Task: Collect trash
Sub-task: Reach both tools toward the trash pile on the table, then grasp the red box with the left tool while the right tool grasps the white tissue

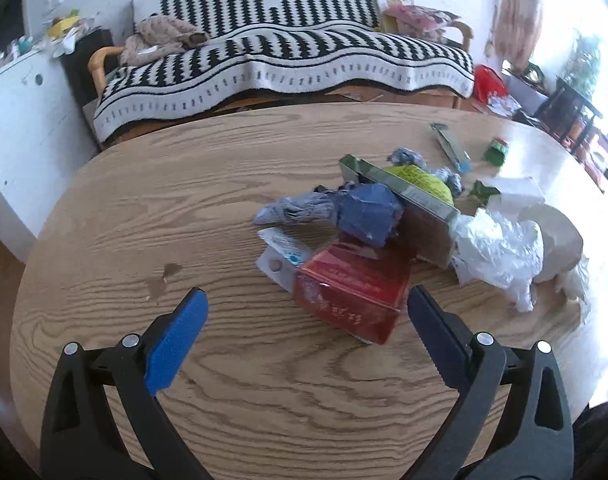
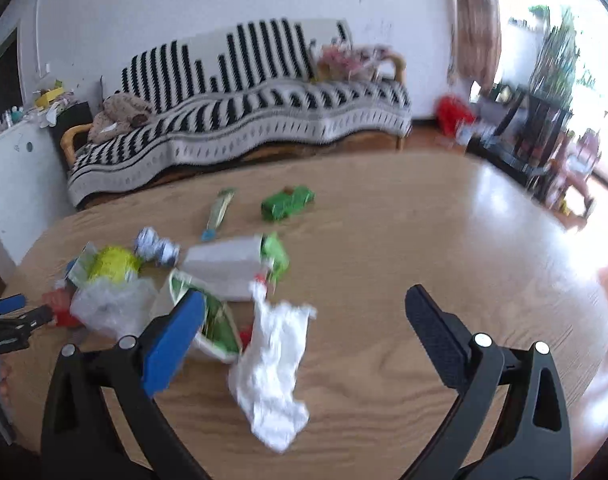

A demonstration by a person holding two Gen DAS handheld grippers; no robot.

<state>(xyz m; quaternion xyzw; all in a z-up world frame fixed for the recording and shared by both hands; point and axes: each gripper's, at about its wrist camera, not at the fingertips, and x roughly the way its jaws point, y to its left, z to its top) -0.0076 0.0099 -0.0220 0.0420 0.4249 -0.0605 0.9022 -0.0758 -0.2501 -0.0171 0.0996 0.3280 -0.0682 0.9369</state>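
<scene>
Behind the round, pale wood-grain table [image 1: 152, 208] stood a sofa under a black-and-white zigzag blanket [image 1: 280, 64], with a white wall at the back and bright window light off to the right. On the table the trash lay heaped toward the right half.

Taken from left to right in the left wrist view: a flat white blister pack with blue print [image 1: 280, 254], thin and low to the wood, would likely need a pinch at its raised edge. Above it a twisted wad of blue-grey paper [image 1: 300, 210] looked light and soft, easy to squeeze anywhere. The red cardboard box with pale lettering [image 1: 350, 300] sat just ahead of the left gripper [image 1: 307, 303], which was spread wide and held nothing; the box seemed stiff but hollow, best taken across its narrow sides without crushing. Past it leaned a flat grey-green carton [image 1: 408, 196] over a yellow-green round object [image 1: 420, 180], then crumpled clear plastic film [image 1: 496, 248], probably slippery and springy.

In the right wrist view, which was blurred, a white crumpled tissue [image 2: 274, 364] lay between the fingers of the right gripper [image 2: 305, 303], its jaws fully apart and empty. The tissue looked weightless and limp, so a bite into its bunched middle should serve. Farther back a green crushed packet [image 2: 287, 204] and a long thin wrapper [image 2: 220, 210] lay apart from the heap
</scene>
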